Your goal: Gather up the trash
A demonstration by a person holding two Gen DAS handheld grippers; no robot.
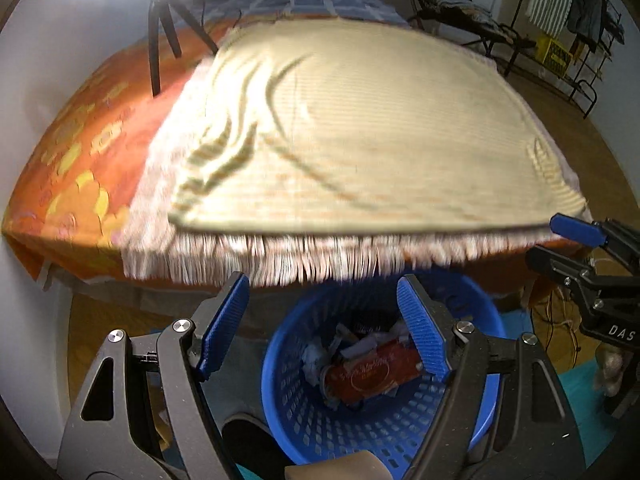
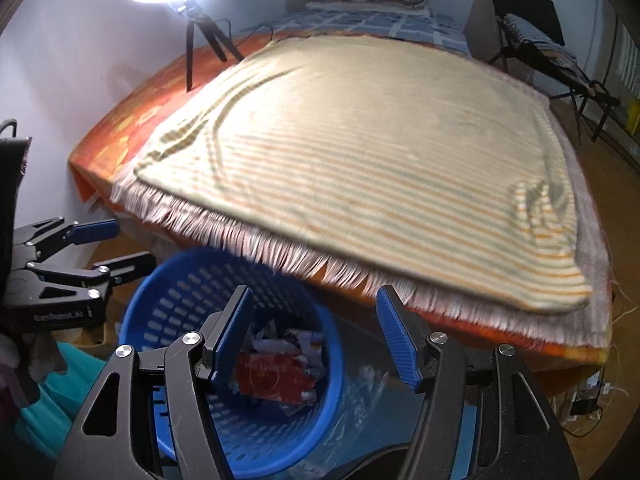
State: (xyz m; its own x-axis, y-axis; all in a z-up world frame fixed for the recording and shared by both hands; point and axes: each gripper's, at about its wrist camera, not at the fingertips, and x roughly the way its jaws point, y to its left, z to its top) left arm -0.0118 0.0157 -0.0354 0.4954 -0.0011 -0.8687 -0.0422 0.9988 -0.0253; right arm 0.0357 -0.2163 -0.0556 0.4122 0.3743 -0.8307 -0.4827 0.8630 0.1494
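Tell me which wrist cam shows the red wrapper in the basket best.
Left wrist: the red wrapper lies nearly whole between the open fingers, inside the blue basket. In the right wrist view the wrapper is partly hidden behind a finger.

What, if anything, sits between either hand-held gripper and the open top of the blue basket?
Nothing visible. The left hand-held gripper and right hand-held gripper are both open and empty above the blue basket, whose mouth is uncovered with trash inside.

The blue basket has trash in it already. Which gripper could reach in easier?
Probably the left gripper: its open, empty jaws frame the blue basket and red wrapper. The right gripper sits off to the basket's side.
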